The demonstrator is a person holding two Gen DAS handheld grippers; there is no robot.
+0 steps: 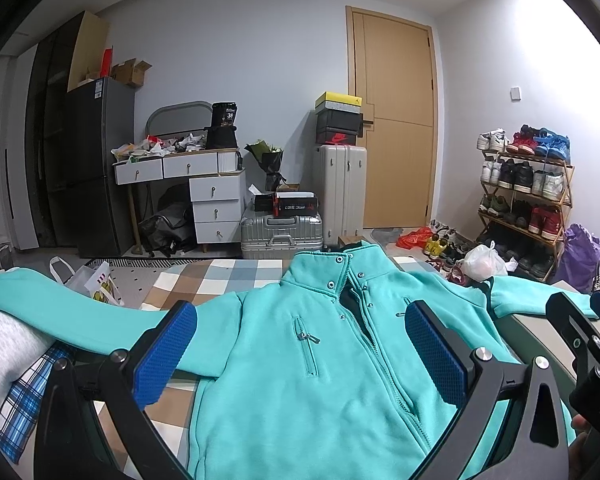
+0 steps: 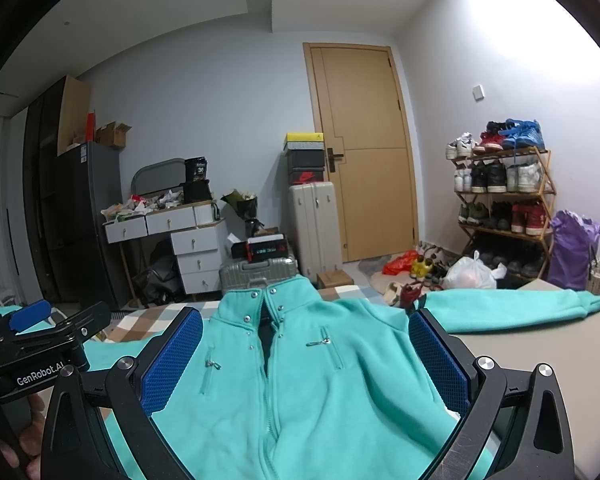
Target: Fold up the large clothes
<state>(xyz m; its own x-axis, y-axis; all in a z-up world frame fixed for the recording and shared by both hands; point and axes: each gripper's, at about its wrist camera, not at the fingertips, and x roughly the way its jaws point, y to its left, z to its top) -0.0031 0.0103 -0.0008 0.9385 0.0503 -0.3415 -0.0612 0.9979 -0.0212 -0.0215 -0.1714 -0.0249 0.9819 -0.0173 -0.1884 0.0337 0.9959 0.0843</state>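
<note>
Two grippers, fingers (image 1: 436, 352) spread, above jacket (image 1: 308, 360)

The jacket (image 1: 300, 360) is soft, matt fleece cloth with small shiny metal snaps. Each tool (image 1: 300, 352) (image 2: 306, 364) has matt black arms, rough blue textured pads (image 1: 166, 356) and bright metal screws. The door (image 2: 364, 152) looks like smooth wood.

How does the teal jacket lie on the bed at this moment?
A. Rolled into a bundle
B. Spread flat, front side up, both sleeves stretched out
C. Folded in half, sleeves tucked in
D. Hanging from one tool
B: the teal jacket lies flat with zipper and chest pockets facing up, and its sleeves reach out to both sides.
</note>
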